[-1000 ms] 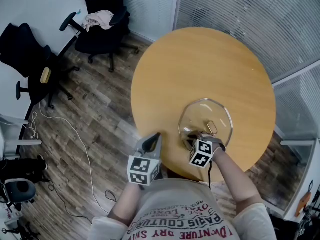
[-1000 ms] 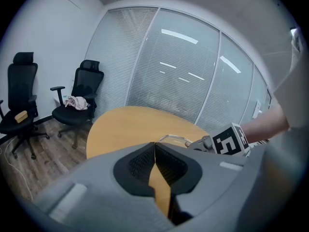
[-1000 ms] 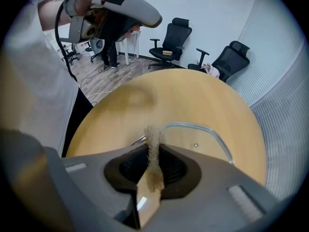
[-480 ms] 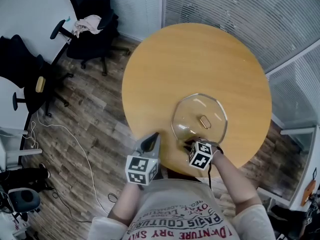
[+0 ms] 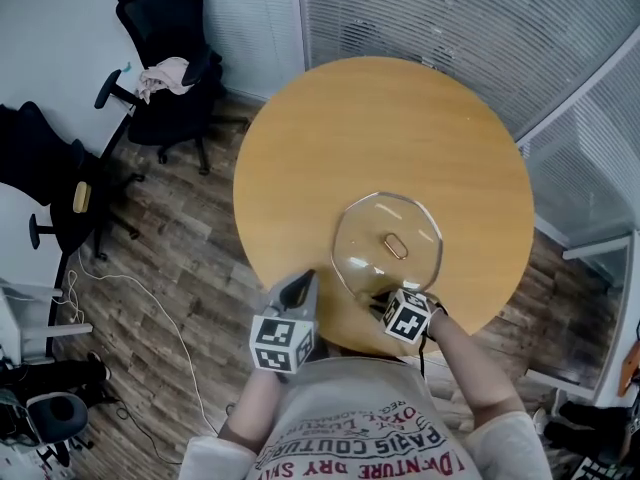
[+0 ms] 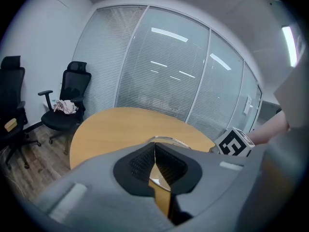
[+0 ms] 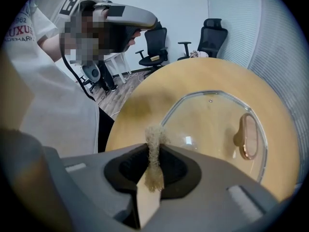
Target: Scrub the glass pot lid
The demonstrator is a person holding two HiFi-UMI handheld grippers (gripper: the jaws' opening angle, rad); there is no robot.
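A wood-plank floor (image 5: 170, 258) is seen from above, and on it a round wooden table (image 5: 380, 128) is placed, with a wall of blinds (image 5: 450, 18) at its 12 o'clock. Two black office chairs are set off the table's 10 o'clock side: one chair (image 5: 170, 108) carries a crumpled cloth (image 5: 160, 75), and the other chair (image 5: 45, 168) is set farther out at 9 o'clock. A white cable (image 5: 150, 288) is trailed across the floor.

The glass lid (image 5: 360, 233) is laid flat on the table top, toward the table's 6 o'clock edge, with its oval handle (image 5: 396, 245) at its centre.

The left gripper (image 5: 303, 280) is held over the table's rim at 7 o'clock, just beside the lid but apart from it. Its jaws are pressed together with nothing between them.

The right gripper (image 5: 385, 301) is held at the lid's 6 o'clock rim. Its jaws are clamped on a tan scrub pad (image 7: 154, 139), whose frayed tip is pointed at the lid's edge. Whether the pad touches the glass cannot be told.
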